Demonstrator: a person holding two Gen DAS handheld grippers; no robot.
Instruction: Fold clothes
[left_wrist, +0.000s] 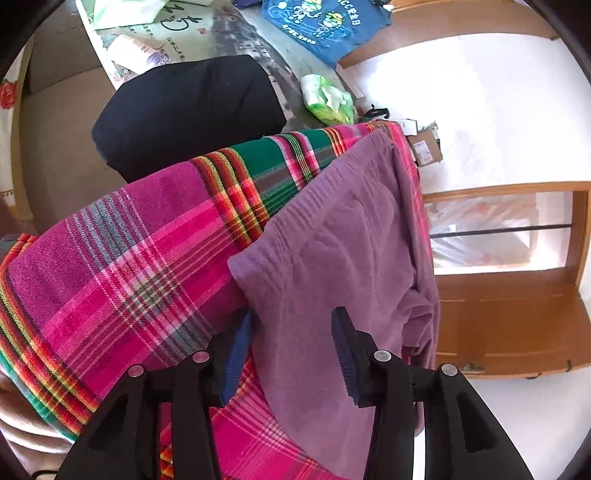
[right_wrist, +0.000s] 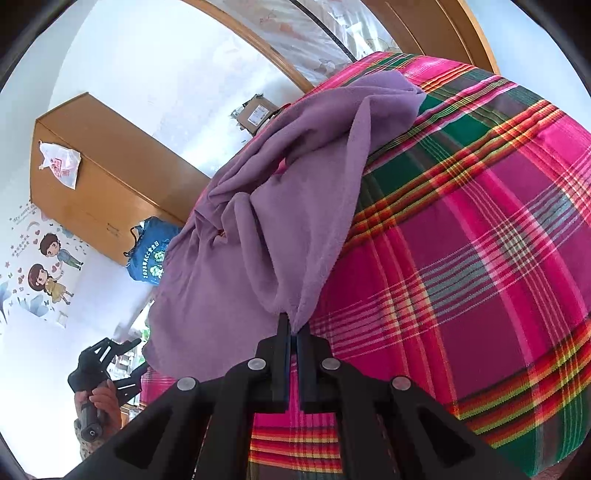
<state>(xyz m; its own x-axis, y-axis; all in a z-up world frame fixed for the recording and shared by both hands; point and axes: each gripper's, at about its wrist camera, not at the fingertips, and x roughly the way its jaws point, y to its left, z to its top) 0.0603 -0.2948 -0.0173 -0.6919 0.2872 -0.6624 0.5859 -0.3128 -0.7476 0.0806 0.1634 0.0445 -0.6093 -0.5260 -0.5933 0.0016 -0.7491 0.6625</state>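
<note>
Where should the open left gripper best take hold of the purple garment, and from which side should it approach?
Grip the purple garment at its ribbed hem near the corner, coming from the plaid sheet side: that edge lies exposed and flat. The right gripper already pinches another edge.

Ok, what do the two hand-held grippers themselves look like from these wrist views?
Both alike: the left hand-held gripper and right hand-held gripper have matte black angular frames with triangular cut-outs, round silver pivot pins, and dark blue ribbed pads on the fingers. No cables or markings show.
</note>
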